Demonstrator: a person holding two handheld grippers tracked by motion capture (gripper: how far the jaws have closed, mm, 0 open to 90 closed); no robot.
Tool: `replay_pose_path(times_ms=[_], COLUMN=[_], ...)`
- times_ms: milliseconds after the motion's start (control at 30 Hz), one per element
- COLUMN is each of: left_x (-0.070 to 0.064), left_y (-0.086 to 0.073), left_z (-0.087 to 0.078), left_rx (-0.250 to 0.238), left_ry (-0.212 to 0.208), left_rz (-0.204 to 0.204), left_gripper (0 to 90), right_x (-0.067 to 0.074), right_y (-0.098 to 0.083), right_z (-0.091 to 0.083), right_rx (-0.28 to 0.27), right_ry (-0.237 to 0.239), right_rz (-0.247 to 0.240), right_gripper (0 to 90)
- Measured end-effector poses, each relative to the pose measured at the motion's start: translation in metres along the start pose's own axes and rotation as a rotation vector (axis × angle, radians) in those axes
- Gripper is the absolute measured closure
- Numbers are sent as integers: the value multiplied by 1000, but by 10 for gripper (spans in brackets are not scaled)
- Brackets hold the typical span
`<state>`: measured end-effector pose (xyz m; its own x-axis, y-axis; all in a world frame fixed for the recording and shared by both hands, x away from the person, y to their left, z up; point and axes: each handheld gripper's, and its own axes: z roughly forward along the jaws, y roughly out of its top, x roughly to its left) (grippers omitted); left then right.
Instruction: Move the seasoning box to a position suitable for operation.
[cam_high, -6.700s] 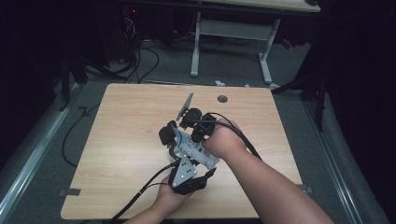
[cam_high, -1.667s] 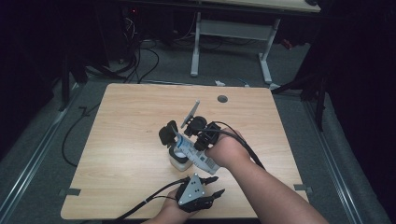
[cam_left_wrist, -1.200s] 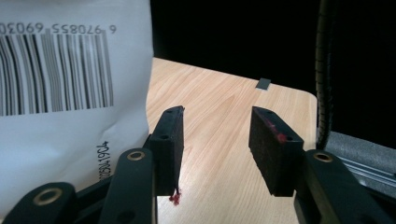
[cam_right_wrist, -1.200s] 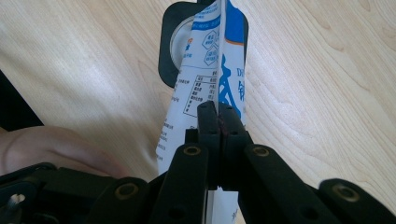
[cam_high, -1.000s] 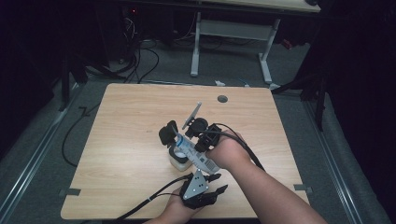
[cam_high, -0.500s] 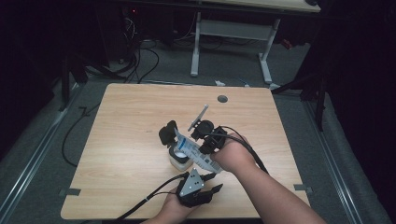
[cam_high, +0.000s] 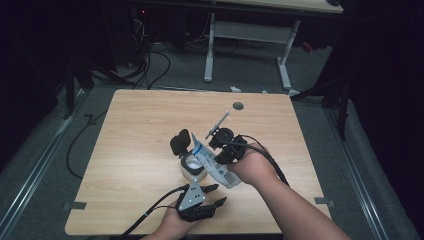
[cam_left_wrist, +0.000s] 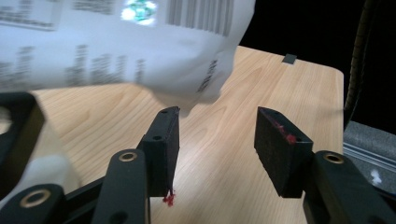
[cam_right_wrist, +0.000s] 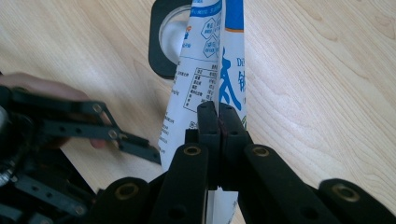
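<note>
A: So where is the pouch (cam_high: 212, 165) right now?

B: Pinched in the right gripper (cam_right_wrist: 218, 116), whose jaws are clamped flat on its edge. On the table (cam_high: 135, 130) it sits just past centre toward five o'clock, tilted mouth-down over the white cup (cam_high: 192, 167).

A: And the left gripper (cam_high: 212, 195)?

B: Released, with nothing between the pads (cam_left_wrist: 163, 140). Its jaws have just been opening wider. It rests near the table's six o'clock edge, jaws pointing toward two o'clock.

A: Which way does the pouch lie from it?

B: Roughly at twelve to one o'clock, close above. In the left gripper view the pouch's lower corner (cam_left_wrist: 196, 100) hangs just over the left pad, near it; I can't tell whether they touch.

A: Long axis?

B: It runs about from ten o'clock to four in the high view, the ten o'clock end dipping toward the cup.

A: Which hand is nearer?

B: The right already holds it. I judge the left would have to come up and forward to catch that bottom corner.
</note>
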<state>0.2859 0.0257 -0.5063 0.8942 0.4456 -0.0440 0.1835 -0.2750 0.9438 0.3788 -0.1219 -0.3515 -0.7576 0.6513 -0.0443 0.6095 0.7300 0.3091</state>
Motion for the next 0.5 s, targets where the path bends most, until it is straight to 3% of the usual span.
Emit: replay_pose_path(times_ms=[233,367,500], left_x=[12,19,29], left_y=[-7,-13,-18], left_z=[-18,-28,-41], left_rx=[20,60,56], left_ry=[21,43,59], left_rz=[15,57,41], left_gripper=[497,494,493], right_x=[-7,-12,-18], right_y=[-4,-8,-11], right_z=[-2,-2,-1], right_rx=[14,22,26], right_ry=[-11,-20,-28], right_rz=[14,28,45], right_gripper=[900,900,900])
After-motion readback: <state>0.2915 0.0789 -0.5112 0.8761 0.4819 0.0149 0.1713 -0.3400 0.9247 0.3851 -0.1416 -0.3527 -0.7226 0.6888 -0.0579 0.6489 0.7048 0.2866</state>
